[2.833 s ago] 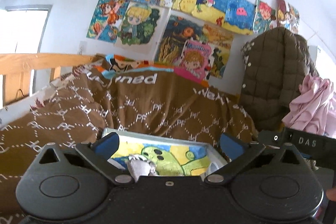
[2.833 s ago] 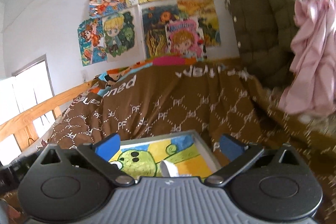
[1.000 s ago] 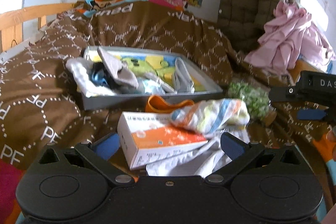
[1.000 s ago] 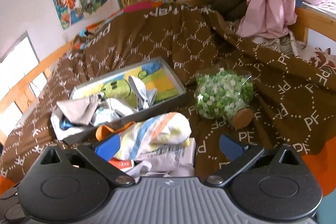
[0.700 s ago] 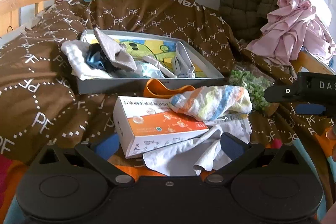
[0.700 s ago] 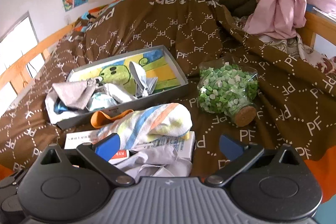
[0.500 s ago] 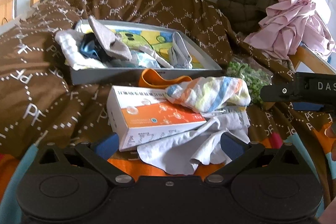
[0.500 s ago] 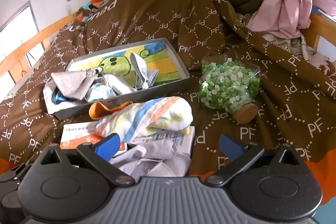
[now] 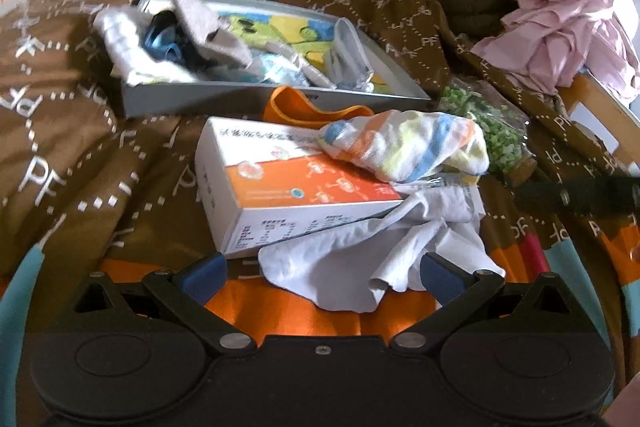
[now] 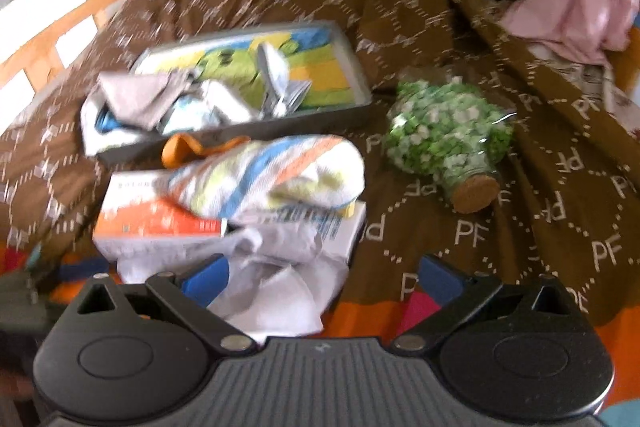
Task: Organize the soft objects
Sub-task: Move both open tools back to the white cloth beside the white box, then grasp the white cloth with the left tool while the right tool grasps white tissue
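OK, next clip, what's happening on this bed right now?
A person holds two grippers over a cluttered brown bedspread. Both the left gripper and right gripper have jaws open and hold nothing. Just ahead of them lie a crumpled white cloth and a striped towel, which rests on an orange-and-white box. Behind sits a grey tray already holding several cloths. A corked jar of green pieces lies on its side to the right.

left gripper (image 9: 322, 273) jaws apart, right gripper (image 10: 326, 277) likewise

Rolled striped towel (image 9: 404, 145) and crumpled white cloth (image 9: 372, 247) against box (image 9: 280, 183)
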Motion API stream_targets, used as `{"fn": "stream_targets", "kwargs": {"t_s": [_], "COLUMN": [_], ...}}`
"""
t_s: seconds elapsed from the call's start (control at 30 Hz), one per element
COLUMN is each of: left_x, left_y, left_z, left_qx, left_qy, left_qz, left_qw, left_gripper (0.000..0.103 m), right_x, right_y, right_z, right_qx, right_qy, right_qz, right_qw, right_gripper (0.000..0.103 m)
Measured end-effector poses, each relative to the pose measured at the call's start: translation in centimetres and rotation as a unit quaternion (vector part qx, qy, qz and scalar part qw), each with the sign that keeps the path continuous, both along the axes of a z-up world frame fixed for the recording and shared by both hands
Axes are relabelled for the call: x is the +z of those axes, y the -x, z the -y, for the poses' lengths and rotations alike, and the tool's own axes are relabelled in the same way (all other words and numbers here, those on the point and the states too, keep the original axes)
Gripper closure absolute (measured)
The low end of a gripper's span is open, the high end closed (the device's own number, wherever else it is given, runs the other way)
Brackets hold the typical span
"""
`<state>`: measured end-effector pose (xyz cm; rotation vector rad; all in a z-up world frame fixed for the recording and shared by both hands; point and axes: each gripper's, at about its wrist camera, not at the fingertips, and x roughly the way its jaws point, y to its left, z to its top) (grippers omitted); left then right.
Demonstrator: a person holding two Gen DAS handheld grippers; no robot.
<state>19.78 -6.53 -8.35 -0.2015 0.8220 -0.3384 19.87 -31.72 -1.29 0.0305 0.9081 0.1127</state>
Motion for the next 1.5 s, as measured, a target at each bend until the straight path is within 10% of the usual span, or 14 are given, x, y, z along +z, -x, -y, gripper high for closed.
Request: {"fn": "stream_targets", "kwargs": {"t_s": [0.8, 1.1, 1.5], "left_x": [-1.0, -2.4, -3.2], "left_y": [-1.3, -2.2, -2.7], "left_z": [-0.3, 0.0, 0.5], "left_qx": [-0.011, -0.032, -0.021], "left_qy": [0.079, 0.13, 0.108], "left_qz": [-0.021, -0.062, -0.059], "left_qw": [0.9966, 0.989, 0.9922], "left_gripper": [0.015, 0.042, 0.086], "right_x": [-4.1, -4.9, -5.4], "right_y": [-1.8, -1.9, -1.9], "right_z": [-3.5, -4.2, -4.6], "right_qx": [0.151, 0.157, 0.153], "right_qy": [0.049, 0.067, 0.081], "right_qz": [-0.091, -0.11, -0.116], "right_qw": [0.983, 0.979, 0.978], "right_gripper": [0.013, 0.027, 0.072]}}
